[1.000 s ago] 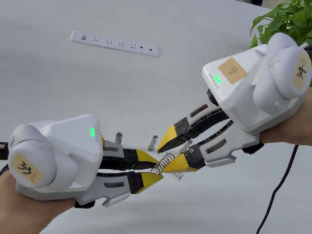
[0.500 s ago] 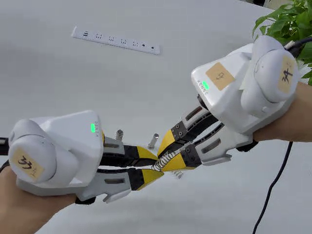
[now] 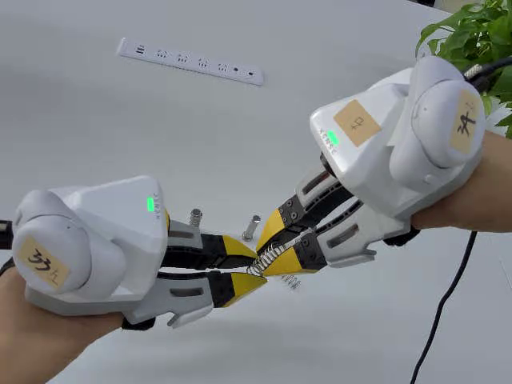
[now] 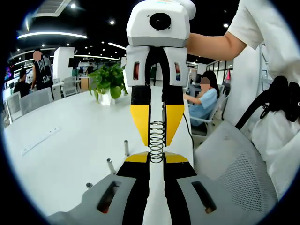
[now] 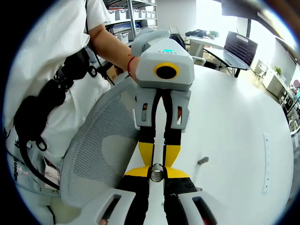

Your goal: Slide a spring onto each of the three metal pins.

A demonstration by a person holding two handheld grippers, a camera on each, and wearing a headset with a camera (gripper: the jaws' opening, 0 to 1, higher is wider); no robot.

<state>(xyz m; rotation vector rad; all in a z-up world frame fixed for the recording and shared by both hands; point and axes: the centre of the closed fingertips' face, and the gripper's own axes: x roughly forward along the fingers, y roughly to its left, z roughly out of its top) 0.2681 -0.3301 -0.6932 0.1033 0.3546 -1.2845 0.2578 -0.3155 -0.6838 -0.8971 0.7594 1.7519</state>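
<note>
White desk (image 3: 96,136). Left hand-held gripper (image 3: 258,270) reaches in from near left and right hand-held gripper (image 3: 258,261) from the right, with their tips meeting mid-desk. Plant (image 3: 472,32) far right, power strip (image 3: 190,61) far left. One metal pin (image 3: 253,226) stands on the desk just beyond the tips, and a second pin (image 3: 195,218) left of it. The spring (image 3: 269,258) is off the desk and pinched by both: left jaws grip one end, right jaws clamp its sides.

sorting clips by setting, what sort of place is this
Probably an open-plan office or lab: a long white table with a power strip, a potted plant, a mesh office chair, and a seated person in the background.
</note>
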